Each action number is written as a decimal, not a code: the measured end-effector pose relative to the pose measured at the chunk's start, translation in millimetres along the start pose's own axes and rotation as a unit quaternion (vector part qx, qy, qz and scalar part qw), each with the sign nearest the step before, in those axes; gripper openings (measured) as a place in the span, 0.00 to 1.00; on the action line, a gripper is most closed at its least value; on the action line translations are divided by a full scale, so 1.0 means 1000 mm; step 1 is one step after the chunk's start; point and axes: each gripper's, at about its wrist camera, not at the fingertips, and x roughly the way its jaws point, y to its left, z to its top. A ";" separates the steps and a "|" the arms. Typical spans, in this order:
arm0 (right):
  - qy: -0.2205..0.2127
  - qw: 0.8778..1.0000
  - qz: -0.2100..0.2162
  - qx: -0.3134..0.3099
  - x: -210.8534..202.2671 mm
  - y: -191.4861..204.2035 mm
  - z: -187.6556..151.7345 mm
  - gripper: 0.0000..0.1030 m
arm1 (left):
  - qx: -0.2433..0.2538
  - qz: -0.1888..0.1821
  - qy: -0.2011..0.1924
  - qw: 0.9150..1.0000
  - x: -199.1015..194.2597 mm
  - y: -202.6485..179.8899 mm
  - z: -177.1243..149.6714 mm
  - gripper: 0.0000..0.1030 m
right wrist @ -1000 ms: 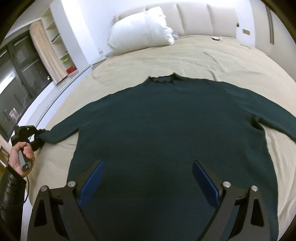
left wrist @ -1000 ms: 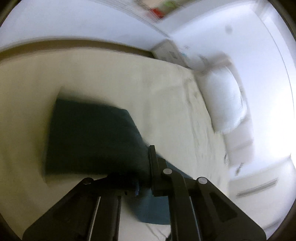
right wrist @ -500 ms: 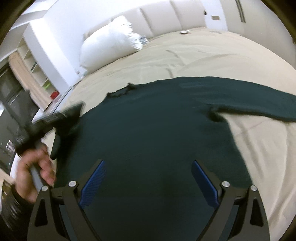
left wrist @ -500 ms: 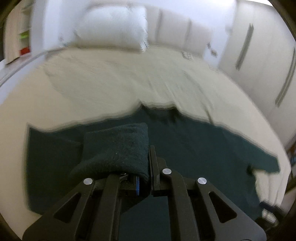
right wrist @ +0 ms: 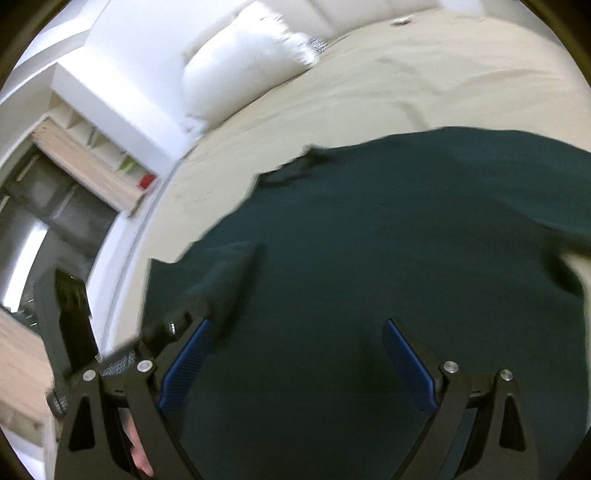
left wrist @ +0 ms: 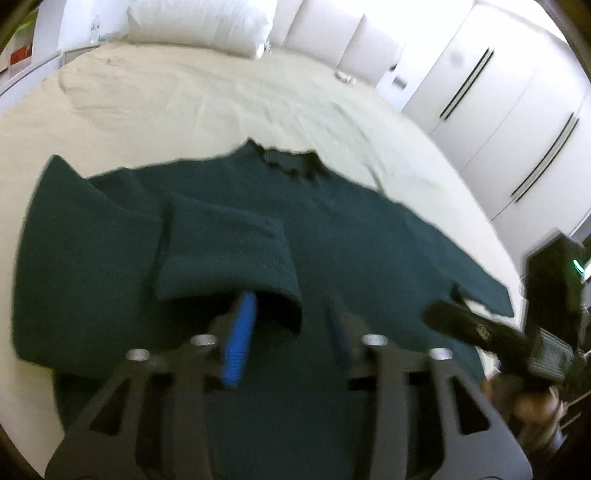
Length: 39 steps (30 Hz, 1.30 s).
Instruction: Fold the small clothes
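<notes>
A: Bed (left wrist: 192,110) first: beige cover, white pillow (left wrist: 199,22) at the headboard, wardrobe doors (left wrist: 491,96) along one side. Dark green sweater (left wrist: 351,236) lies flat across the near half, collar (left wrist: 288,162) toward the pillow, hem toward the person.

B: Sleeves?

A: One sleeve (left wrist: 221,254) is folded in across the chest, its cuff end sitting on the body panel. The other sleeve (right wrist: 546,173) runs straight out to the side, long axis across the bed.

B: Left claw (left wrist: 288,325)?

A: Jaws opening. In the left wrist view the folded cuff drapes over the blue pad (left wrist: 240,332) on one side; the other finger stands clear of the fabric, so nothing is pinched. It reads as a release.

B: Right claw (right wrist: 295,358)?

A: Jaws wide, nothing between them, hanging over the lower middle of the sweater body. In the right wrist view the outstretched sleeve lies off to the picture's right, well apart from that claw.

B: Which hand takes it?

A: My judgement: the right one. It is on that sleeve's side, and the left claw is over the far flank. The reach goes sideways along the sleeve toward its cuff. The cuff itself is out of frame in the right wrist view, and blurred behind the other tool in the left.
</notes>
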 end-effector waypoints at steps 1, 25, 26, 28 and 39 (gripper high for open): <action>0.011 1.000 0.011 -0.002 0.014 0.008 0.009 0.93 | 0.005 0.006 -0.013 1.000 -0.014 -0.016 -0.005 0.51; 0.008 0.810 -0.263 -0.524 0.145 0.156 -0.054 0.70 | -0.221 -0.044 -0.132 0.965 -0.117 0.140 -0.015 0.51; 0.006 0.808 -0.266 -0.526 0.146 0.155 -0.053 0.70 | -0.223 -0.043 -0.130 0.965 -0.118 0.142 -0.016 0.51; 0.005 0.808 -0.268 -0.525 0.150 0.156 -0.051 0.65 | -0.227 -0.042 -0.126 0.965 -0.118 0.145 -0.017 0.51; -0.079 0.959 -0.160 -0.222 0.059 0.082 0.030 0.14 | -0.191 -0.034 -0.114 0.974 -0.103 0.119 -0.010 0.51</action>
